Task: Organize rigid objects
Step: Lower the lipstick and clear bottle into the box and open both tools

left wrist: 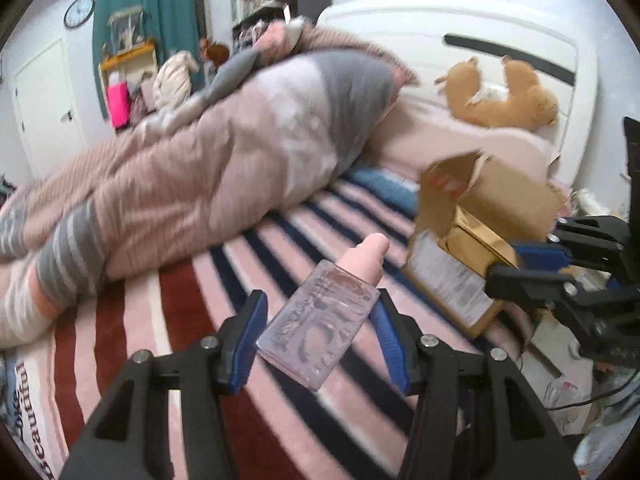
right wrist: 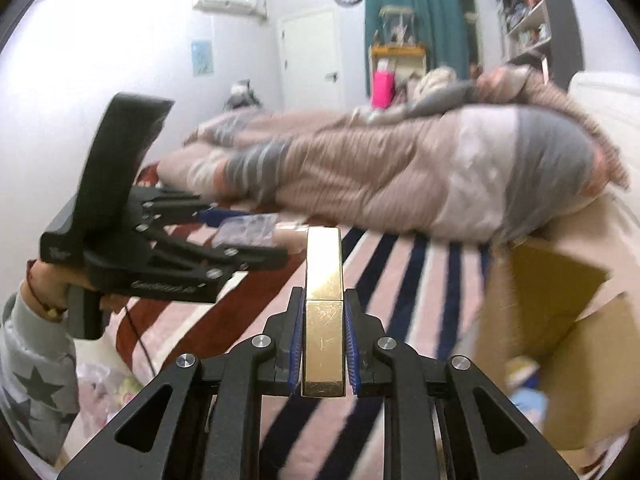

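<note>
Tongs in both hands are loaded above a striped bedspread [left wrist: 168,312]. The left gripper [left wrist: 318,334] is clamped on a clear rectangular bottle [left wrist: 316,324] with a pink cap [left wrist: 366,258]; its blue pads press the bottle's two long sides, and the bottle lies tilted between them, cap end pointing away from the tongs and out past the fingertips. From the right wrist view the same left gripper [right wrist: 256,236] appears off to the left and further out, held by a hand [right wrist: 52,292] in a grey sleeve with stars [right wrist: 28,384], the bottle [right wrist: 246,230] seen only as a blurred clear shape between its fingers.

The right gripper [right wrist: 323,344] is closed tight on a gold rectangular bar [right wrist: 323,308], which stands on end between the blue pads and reaches well beyond the fingertips. In the left wrist view that gripper [left wrist: 532,264] sits to the right of the left tongs, with little of the gold thing visible there.

An open cardboard box [left wrist: 480,220] lies ahead and to the right of the left tongs, just in front of the right ones, its flaps up; in the right wrist view it [right wrist: 560,320] is blurred at the right. A rumpled pink and grey quilt [left wrist: 240,152] lies beyond both tongs, and an orange plush toy [left wrist: 504,92] rests further off against the white headboard [left wrist: 460,20].
</note>
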Demonstrator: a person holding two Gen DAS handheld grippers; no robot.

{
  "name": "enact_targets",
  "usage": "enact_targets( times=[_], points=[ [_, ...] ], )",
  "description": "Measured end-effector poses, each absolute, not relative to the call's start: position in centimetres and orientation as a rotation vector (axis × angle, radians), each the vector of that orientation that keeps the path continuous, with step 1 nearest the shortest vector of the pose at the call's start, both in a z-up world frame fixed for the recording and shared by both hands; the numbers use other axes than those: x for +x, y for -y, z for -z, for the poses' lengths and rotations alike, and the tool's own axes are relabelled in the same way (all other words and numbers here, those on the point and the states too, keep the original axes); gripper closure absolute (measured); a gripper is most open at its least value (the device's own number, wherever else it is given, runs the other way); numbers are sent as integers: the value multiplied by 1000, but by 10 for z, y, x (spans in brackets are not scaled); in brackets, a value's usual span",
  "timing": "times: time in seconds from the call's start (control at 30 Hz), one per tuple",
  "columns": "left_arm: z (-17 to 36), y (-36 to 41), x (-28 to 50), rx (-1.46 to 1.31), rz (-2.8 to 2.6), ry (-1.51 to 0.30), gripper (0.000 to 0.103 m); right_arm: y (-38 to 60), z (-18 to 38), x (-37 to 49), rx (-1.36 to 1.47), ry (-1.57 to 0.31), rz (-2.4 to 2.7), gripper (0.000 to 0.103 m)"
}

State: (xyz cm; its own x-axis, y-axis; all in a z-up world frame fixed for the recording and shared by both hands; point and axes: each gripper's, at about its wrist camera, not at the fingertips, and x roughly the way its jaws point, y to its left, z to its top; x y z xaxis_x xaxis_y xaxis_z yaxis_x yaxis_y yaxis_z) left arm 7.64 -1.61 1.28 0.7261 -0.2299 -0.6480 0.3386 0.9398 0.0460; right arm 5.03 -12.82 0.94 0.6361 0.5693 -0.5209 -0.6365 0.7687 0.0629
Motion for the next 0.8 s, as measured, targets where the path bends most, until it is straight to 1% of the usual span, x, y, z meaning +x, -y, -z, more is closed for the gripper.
enact_targets(
  times=[0.13,0.3,0.47,0.67,0.8],
  points=[
    [-38,59,73,212,341,-625,53,174,-28,53,-99,-491,-622,90],
    [-50,111,90,229,412,-617,53,232,-24,69,-76,-496,-505,90],
    [-46,157,117,282,451,-671,52,279,8,100,-49,-601,-410,90],
    [-22,189,147,358,436,-749,53,287,39,121,-149,-678,-385,90],
    [-19,197,155,379,431,-761,53,290,52,128,-181,-701,-352,89]
  ],
)
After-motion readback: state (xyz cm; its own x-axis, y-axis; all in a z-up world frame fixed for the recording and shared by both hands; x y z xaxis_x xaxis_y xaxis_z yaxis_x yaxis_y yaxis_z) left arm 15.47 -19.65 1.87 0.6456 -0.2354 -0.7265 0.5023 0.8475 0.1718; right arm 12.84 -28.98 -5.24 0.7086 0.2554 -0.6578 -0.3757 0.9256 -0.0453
